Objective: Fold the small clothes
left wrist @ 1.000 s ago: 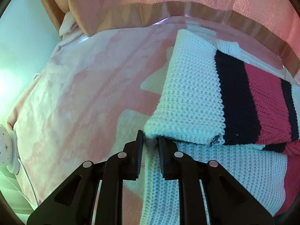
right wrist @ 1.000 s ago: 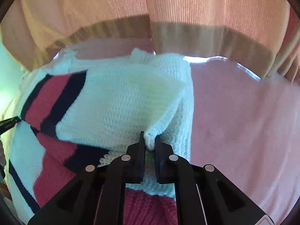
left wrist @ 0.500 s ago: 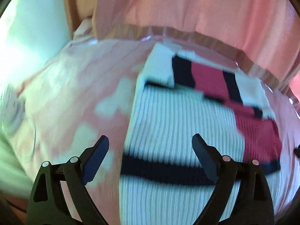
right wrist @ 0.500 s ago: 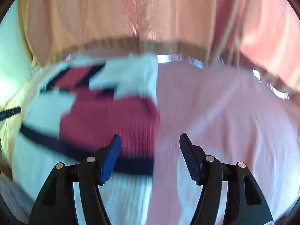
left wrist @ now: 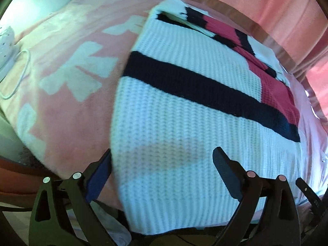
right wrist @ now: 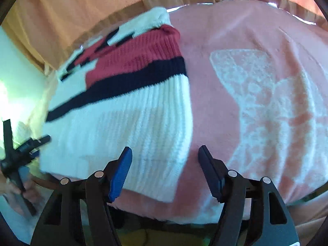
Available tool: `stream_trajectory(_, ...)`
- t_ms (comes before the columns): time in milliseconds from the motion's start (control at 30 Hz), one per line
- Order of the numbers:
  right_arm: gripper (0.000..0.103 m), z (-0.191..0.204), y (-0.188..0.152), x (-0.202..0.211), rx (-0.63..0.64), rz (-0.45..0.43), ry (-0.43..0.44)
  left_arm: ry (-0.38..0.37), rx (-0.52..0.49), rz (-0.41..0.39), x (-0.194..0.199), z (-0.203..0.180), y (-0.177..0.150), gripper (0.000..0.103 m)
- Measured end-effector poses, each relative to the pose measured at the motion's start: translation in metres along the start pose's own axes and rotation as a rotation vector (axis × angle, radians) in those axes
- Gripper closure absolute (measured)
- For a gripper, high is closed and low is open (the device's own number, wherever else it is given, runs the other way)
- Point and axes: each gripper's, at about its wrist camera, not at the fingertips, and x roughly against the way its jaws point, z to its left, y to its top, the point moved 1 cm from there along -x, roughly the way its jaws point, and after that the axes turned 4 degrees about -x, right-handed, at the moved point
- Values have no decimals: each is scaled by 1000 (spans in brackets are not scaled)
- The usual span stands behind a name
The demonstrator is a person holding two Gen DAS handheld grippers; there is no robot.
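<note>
Knitted white sweater (left wrist: pixel 184 123) (navy and red stripes) lies beneath both claws; left claw (left wrist: pixel 162 164) is opening wider, right claw (right wrist: pixel 165 164) spread, neither pinching anything.

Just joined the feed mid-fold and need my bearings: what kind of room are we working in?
Probably a bedroom. The striped knit sweater lies on a soft pink patterned blanket, seemingly a bed, with peach curtains hanging right behind it.

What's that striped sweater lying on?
The sweater lies on a pink blanket with pale shapes, which shows on both sides of it. The blanket's pattern beneath the sweater is covered, as is whatever lies under the blanket.
</note>
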Motion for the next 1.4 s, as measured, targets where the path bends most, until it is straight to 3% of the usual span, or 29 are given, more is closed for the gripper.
stream_trajectory(33, 50, 5, 0, -3, -3, 8, 41, -4, -5, -2, -1, -1, 0, 17)
stream_trajectory(67, 62, 7, -1, -5, -9, 8, 57, -5, -11, -8, -1, 0, 0, 37)
stream_trajectory(100, 88, 7, -1, -9, -20, 17, 59, -4, -18, -15, 0, -1, 2, 50)
stream_trajectory(133, 89, 6, -1, -12, -37, 24, 71, -17, -15, -12, -1, 1, 5, 78)
stream_trajectory(167, 90, 5, -1, -11, -58, 11, 85, -38, 2, -5, -3, 4, 5, 90)
stream_trajectory(233, 92, 6, 1, 4, -66, -33, 109, -62, 36, -3, 1, 8, 8, 92)
stream_trajectory(367, 93, 5, 2, 61, -25, -162, 92, -67, -36, -61, 38, -10, 1, 92)
stream_trajectory(500, 93, -6, -20, 113, 58, -213, 9, -131, -77, -55, 73, -20, -24, 92)
stream_trajectory(767, 94, -19, -113, 177, 85, -104, -82, -186, -187, 35, 129, -34, -119, 92)
stream_trajectory(900, 94, -10, -140, 213, 116, -107, -56, -212, -190, -4, 167, -37, -127, 92)
stream_trajectory(1000, 94, 8, -117, 237, 174, -230, -29, -230, -196, -128, 196, -42, -95, 92)
stream_trajectory(1100, 94, 18, -55, 235, 239, -391, 12, -197, -227, -289, 206, -54, -38, 92)
stream_trajectory(1167, 93, 26, -15, 213, 260, -441, 9, -148, -222, -354, 197, -62, 1, 92)
stream_trajectory(1267, 93, 29, 53, 154, 212, -420, 40, -83, -200, -363, 160, -72, 58, 92)
stream_trajectory(1400, 91, 14, 127, 64, 149, -329, 1, 58, -199, -259, 69, -81, 119, 91)
